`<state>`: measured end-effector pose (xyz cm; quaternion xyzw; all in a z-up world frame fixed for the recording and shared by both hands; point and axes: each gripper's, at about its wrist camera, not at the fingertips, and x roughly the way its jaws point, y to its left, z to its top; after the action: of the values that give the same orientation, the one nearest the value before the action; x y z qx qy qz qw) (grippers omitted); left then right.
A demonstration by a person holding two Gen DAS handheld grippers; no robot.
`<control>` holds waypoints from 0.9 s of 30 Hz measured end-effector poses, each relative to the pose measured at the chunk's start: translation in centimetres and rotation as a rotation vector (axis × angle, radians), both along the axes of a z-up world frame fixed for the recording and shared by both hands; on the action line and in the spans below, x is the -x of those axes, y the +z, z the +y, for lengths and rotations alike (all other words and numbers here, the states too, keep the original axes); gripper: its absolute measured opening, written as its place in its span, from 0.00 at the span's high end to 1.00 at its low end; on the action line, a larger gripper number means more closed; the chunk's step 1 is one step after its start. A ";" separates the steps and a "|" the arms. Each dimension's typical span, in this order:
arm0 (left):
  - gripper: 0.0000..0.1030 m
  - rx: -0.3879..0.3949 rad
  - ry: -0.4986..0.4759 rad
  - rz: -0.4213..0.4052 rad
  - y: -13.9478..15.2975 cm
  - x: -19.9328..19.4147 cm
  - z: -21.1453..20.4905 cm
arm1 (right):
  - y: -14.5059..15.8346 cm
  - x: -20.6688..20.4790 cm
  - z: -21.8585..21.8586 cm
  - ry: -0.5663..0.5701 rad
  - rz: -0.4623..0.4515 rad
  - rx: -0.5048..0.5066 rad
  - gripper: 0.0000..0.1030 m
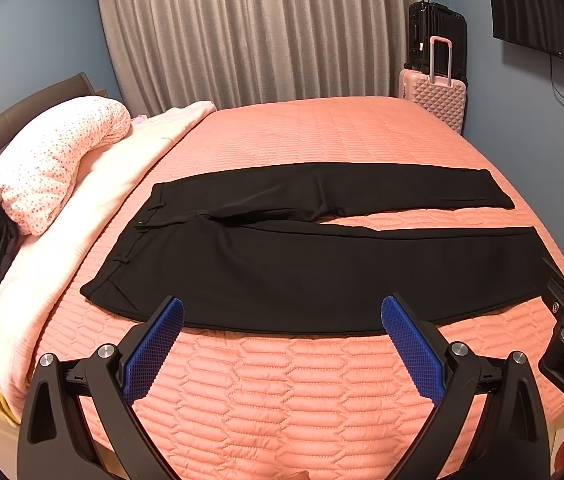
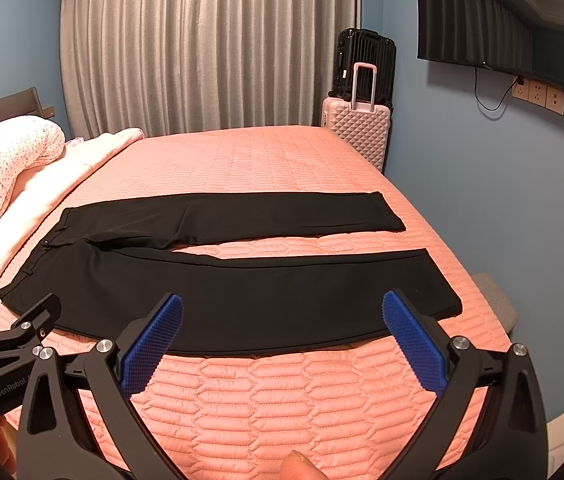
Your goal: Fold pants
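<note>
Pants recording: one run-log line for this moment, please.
pants: flat on bed, legs apart, unfolded | left gripper: open, empty | right gripper: open, empty

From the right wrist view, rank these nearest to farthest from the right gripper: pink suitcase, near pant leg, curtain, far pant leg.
Right gripper, fingers open:
1. Near pant leg, just ahead of the fingers.
2. Far pant leg, mid-bed.
3. Pink suitcase, past the bed's far right corner.
4. Curtain, back wall.

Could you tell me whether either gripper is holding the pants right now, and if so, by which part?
Nothing is held. The left gripper and right gripper both have open jaws, short of the pants.
</note>
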<state>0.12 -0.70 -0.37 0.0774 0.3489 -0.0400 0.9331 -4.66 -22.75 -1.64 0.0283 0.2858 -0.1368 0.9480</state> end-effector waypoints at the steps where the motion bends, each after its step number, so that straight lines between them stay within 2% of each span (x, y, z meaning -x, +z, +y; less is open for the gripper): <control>1: 0.05 0.001 -0.001 -0.001 0.0 0.0 0.0 | 0.0 0.0 0.0 0.002 0.001 -0.001 0.04; 27: 0.05 0.001 0.003 -0.002 -0.3 0.2 -0.1 | -0.2 0.0 0.0 0.001 0.000 -0.002 0.04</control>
<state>-0.11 -0.76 -0.70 0.0763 0.3482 -0.0388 0.9335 -4.63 -22.80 -1.80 0.0291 0.2862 -0.1360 0.9480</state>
